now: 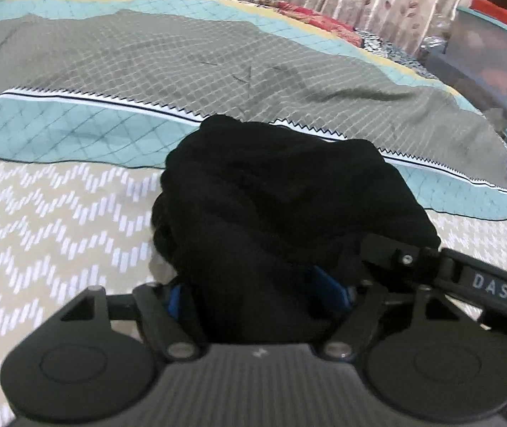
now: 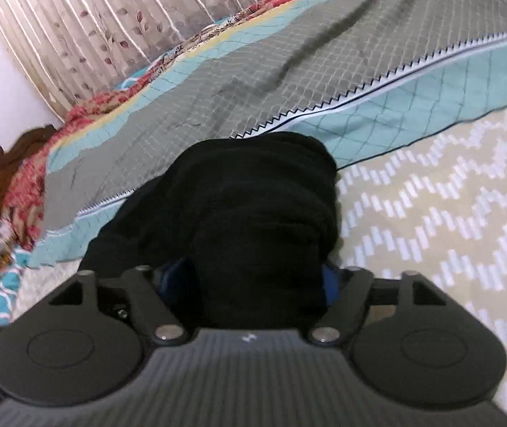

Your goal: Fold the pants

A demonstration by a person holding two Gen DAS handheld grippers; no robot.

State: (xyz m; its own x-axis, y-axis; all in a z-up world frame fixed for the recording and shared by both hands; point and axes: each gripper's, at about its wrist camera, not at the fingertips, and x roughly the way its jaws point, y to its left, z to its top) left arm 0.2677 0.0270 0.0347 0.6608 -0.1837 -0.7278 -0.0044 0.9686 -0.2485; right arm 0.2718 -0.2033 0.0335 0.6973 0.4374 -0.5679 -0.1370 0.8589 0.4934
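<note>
Gripping the bunched black pants (image 1: 289,206) above the bed (image 1: 57,213) in both my left tool (image 1: 257,291) and right tool (image 2: 253,277), I'm risking fabric slipping out unevenly.

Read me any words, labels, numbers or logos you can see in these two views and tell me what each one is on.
"DAS": white letters on the black body of the right gripper, seen at the edge of the left wrist view.
A small pale logo mark sits on the ribbed housing of the left gripper and again on the right gripper's housing in its own view; too small to read.
Nothing on the black pants or the bedspread.
</note>
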